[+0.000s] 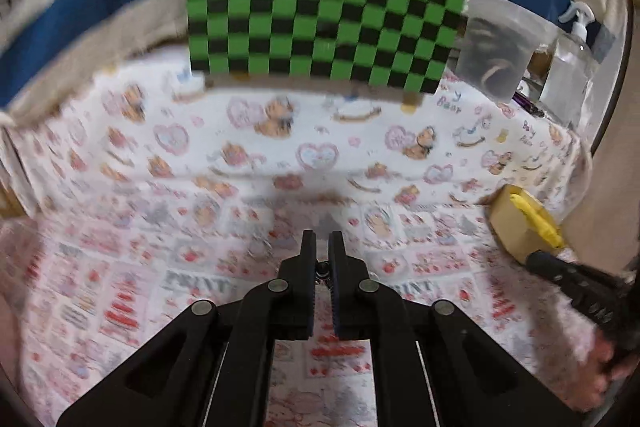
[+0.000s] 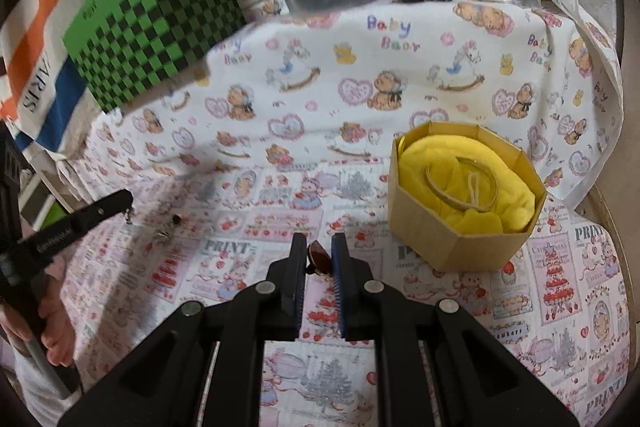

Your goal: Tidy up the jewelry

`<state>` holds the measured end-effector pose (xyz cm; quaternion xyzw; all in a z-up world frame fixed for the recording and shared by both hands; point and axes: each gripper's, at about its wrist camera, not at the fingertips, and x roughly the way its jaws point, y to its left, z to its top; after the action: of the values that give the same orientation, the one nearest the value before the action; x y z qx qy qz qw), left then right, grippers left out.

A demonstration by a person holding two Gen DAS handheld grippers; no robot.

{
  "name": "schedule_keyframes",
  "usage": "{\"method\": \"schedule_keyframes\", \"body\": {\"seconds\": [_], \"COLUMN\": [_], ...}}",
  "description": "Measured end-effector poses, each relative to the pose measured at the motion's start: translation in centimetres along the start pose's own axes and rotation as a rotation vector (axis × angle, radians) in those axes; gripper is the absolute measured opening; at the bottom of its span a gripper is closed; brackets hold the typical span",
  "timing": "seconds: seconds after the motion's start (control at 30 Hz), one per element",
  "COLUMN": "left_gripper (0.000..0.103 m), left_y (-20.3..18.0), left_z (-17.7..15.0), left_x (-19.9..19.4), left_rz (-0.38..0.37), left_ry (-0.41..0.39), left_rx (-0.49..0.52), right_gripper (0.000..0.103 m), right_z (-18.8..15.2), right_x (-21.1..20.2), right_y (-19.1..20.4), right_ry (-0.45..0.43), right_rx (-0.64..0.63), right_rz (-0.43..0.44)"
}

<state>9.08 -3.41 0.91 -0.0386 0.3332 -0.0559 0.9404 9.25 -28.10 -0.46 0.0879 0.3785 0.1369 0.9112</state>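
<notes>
Patterned teddy-bear cloth (image 2: 360, 99) covers the work surface. Item: small dark-red oval jewelry piece (image 2: 319, 255), pinched between the nearly closed pads of the right gripper (image 2: 319, 247). Octagonal cardboard box (image 2: 448, 235), lined with yellow fabric (image 2: 448, 163) and holding a thin hoop, at 2 o'clock of that claw. Left gripper (image 1: 323, 247): jaws nearly closed on a small dark beaded trinket (image 1: 322, 269). Loose small jewelry pieces (image 2: 168, 223) on the cloth at 9 o'clock. Green-and-black checkered box (image 2: 156, 23) at 11 o'clock.

Both wrist views angled down, close over the printed cloth (image 1: 280, 163), sharing the checkered box (image 2: 160, 27).
</notes>
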Motion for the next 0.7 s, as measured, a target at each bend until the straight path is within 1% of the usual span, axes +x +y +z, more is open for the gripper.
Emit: {"method": "schedule_keyframes", "body": {"seconds": [0.1, 0.2, 0.27, 0.33, 0.4, 0.47, 0.53, 0.63, 0.7], "left_gripper": [0.005, 0.005, 0.005, 0.005, 0.005, 0.005, 0.005, 0.005, 0.005], "left_y": [-0.5, -1.5, -2.2, -3.3, -4.8, -6.8, -9.1, -12.4, -14.5], "left_z": [0.1, 0.1, 0.4, 1.0, 1.8, 2.6, 3.5, 4.6, 5.2], "left_x": [-0.9, -2.5, -3.6, -4.3, -4.5, -4.2, -3.5, -1.7, -0.1], "left_rz": [-0.014, -0.003, -0.021, -0.053, -0.094, -0.131, -0.191, -0.267, -0.302], "left_ry": [-0.027, -0.079, -0.11, -0.123, -0.12, -0.109, -0.091, -0.052, -0.024], "left_rx": [0.011, 0.06, 0.078, 0.084, 0.087, 0.099, 0.11, 0.118, 0.118], "right_gripper": [0.012, 0.012, 0.012, 0.012, 0.012, 0.012, 0.012, 0.012, 0.012], "right_z": [0.2, 0.8, 1.1, 1.8, 2.3, 2.7, 2.9, 3.0, 3.0], "right_x": [-0.8, -2.0, -2.6, -3.6, -4.3, -5.1, -5.4, -5.1, -4.7], "right_y": [-0.2, -0.9, -1.6, -3.1, -4.6, -6.6, -8.5, -11.2, -12.3], "right_ry": [-0.022, -0.048, -0.066, -0.101, -0.122, -0.162, -0.186, -0.187, -0.184], "right_rx": [0.011, 0.034, 0.055, 0.101, 0.146, 0.191, 0.232, 0.31, 0.338], "right_rz": [0.014, 0.032, 0.048, 0.074, 0.08, 0.067, 0.059, 0.076, 0.082]}}
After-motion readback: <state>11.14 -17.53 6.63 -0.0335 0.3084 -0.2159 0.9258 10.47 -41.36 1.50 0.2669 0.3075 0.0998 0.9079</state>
